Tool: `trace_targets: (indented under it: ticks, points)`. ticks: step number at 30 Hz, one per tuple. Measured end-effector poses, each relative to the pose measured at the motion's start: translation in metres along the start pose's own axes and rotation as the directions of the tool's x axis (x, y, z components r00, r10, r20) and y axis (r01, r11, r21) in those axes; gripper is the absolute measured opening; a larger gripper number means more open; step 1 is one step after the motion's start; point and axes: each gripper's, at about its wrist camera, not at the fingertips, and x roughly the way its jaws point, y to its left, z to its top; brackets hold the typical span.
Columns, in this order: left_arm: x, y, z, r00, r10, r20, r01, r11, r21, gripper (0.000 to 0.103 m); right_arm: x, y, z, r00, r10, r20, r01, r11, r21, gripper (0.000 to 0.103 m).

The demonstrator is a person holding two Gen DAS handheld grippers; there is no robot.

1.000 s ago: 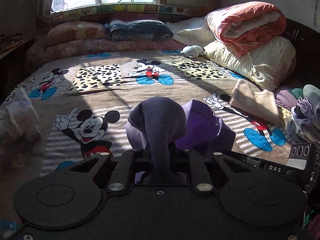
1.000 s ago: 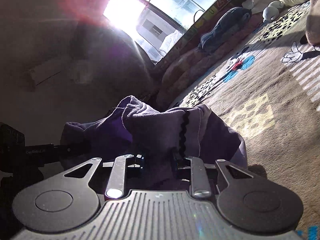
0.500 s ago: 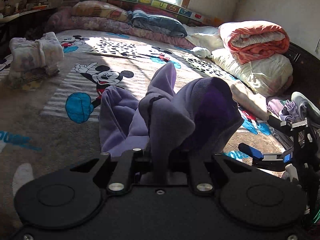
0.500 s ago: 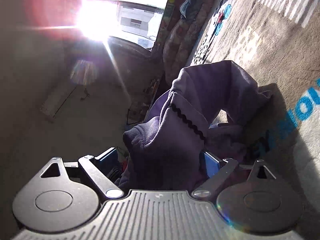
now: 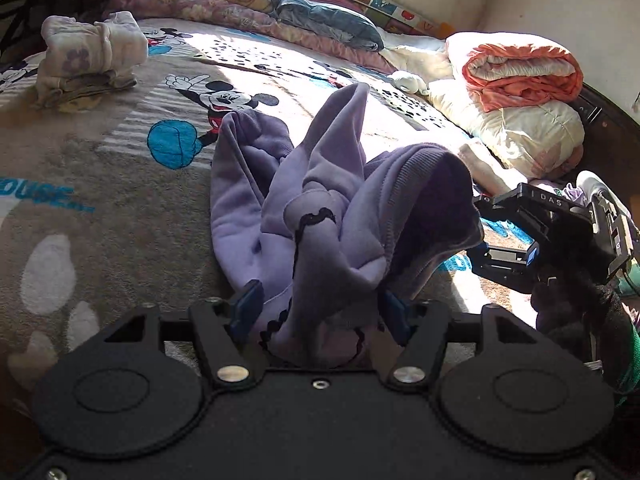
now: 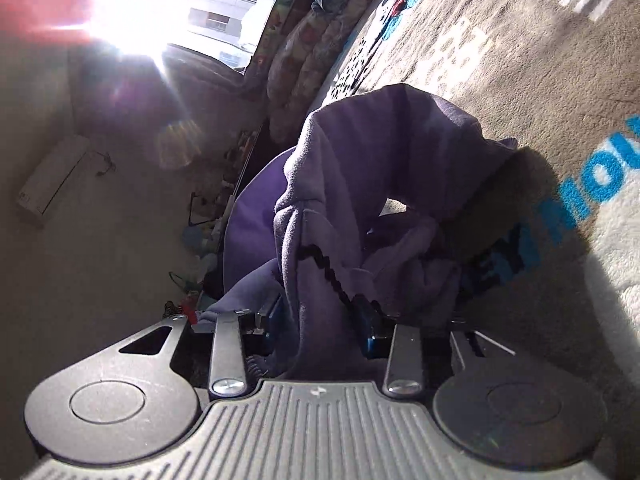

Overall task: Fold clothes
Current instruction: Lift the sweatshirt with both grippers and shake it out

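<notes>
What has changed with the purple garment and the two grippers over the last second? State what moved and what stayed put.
The left gripper opened its jaws, loosening its clamp on the purple garment, which now slumps on the bed blanket. The right gripper also opened, then partly closed. The folded clothes pile and orange quilt stayed put.

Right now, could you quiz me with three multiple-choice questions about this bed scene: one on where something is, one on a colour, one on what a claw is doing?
1. The folded white bundle lies:
A. far left on the bed
B. on the orange quilt
C. on the floor

2. The garment at the claws is:
A. green
B. purple
C. red

3. The left claw is:
A. open around cloth
B. clamped shut, empty
C. absent

Answers: 1 A, it sits on the blanket's left edge. 2 B, lavender fabric. 3 A, blue pads stand apart.
</notes>
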Motion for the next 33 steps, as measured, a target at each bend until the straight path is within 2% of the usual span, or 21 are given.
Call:
trace_targets:
  ticks: [2, 4, 6, 8, 10, 11, 12, 15, 18, 19, 20, 24, 27, 29, 30, 32, 33]
  points:
    - [-0.01, 0.007, -0.002, 0.999, -0.053, 0.005, 0.053, 0.996, -0.069, 0.082, -0.006, -0.005, -0.008, 1.0, 0.003, 0.004, -0.003, 1.0, 0.024, 0.04]
    - [-0.013, 0.018, -0.005, 0.995, -0.103, -0.001, 0.101, 0.979, -0.178, 0.086, -0.008, -0.008, -0.011, 1.0, 0.0, 0.013, -0.001, 0.999, 0.032, 0.04]
    - [-0.011, 0.032, -0.009, 0.989, -0.145, -0.011, 0.134, 0.937, -0.323, 0.086, -0.01, -0.01, -0.014, 1.0, 0.002, 0.01, -0.002, 0.999, 0.035, 0.04]
    - [-0.01, 0.045, -0.015, 0.983, -0.184, 0.012, 0.169, 0.874, -0.456, 0.086, -0.012, -0.008, -0.016, 1.0, -0.002, -0.002, 0.002, 1.0, 0.026, 0.042]
    - [-0.013, 0.053, -0.019, 0.974, -0.221, 0.054, 0.214, 0.81, -0.546, 0.086, -0.011, -0.007, -0.017, 1.0, -0.013, -0.024, 0.014, 1.0, 0.009, 0.048]
    - [-0.014, 0.055, -0.018, 0.971, -0.229, 0.066, 0.225, 0.791, -0.569, 0.086, -0.01, -0.007, -0.018, 0.999, -0.016, -0.032, 0.016, 1.0, 0.006, 0.051]
    - [-0.014, 0.054, -0.016, 0.972, -0.223, 0.068, 0.221, 0.788, -0.575, 0.086, -0.011, -0.008, -0.017, 0.999, -0.016, -0.034, 0.017, 1.0, 0.009, 0.054]
    - [-0.012, 0.052, -0.007, 0.981, -0.183, 0.068, 0.188, 0.795, -0.577, 0.086, -0.011, -0.012, -0.016, 0.999, -0.027, -0.023, 0.028, 0.999, 0.02, 0.062]
    - [-0.003, 0.051, 0.001, 0.986, -0.154, 0.068, 0.165, 0.808, -0.565, 0.084, -0.009, -0.017, -0.014, 0.999, -0.037, -0.013, 0.037, 0.999, 0.033, 0.063]
    - [0.002, 0.05, 0.002, 0.988, -0.146, 0.054, 0.151, 0.814, -0.561, 0.082, -0.009, -0.019, -0.014, 0.999, -0.042, -0.015, 0.042, 0.998, 0.036, 0.063]
    - [0.008, 0.05, 0.003, 0.989, -0.141, 0.036, 0.137, 0.82, -0.555, 0.074, -0.008, -0.02, -0.014, 0.999, -0.045, -0.017, 0.046, 0.998, 0.037, 0.063]
    - [0.021, 0.037, 0.002, 0.998, -0.047, -0.036, 0.025, 0.889, -0.458, 0.071, -0.005, -0.025, -0.015, 0.999, -0.041, -0.034, 0.042, 0.998, 0.039, 0.063]
    - [0.015, 0.021, 0.003, 0.999, -0.042, -0.015, 0.033, 0.925, -0.379, 0.07, -0.003, -0.022, -0.015, 0.998, -0.018, -0.058, 0.019, 1.0, 0.015, 0.061]
    - [0.017, 0.009, 0.005, 0.999, 0.02, -0.028, -0.028, 0.952, -0.306, 0.058, -0.002, -0.021, -0.014, 0.998, -0.02, -0.058, 0.02, 1.0, 0.006, 0.058]
    - [0.02, 0.008, 0.005, 0.999, 0.033, -0.039, -0.043, 0.956, -0.291, 0.055, -0.002, -0.02, -0.013, 0.998, -0.021, -0.056, 0.021, 1.0, 0.003, 0.058]
    - [0.03, 0.018, 0.001, 0.997, 0.031, -0.068, -0.053, 0.938, -0.343, 0.035, -0.006, -0.022, -0.011, 0.999, -0.021, -0.039, 0.021, 1.0, 0.016, 0.058]
    - [0.031, 0.023, -0.001, 0.997, 0.031, -0.073, -0.056, 0.927, -0.37, 0.035, -0.008, -0.023, -0.009, 0.999, -0.022, -0.032, 0.022, 1.0, 0.014, 0.058]
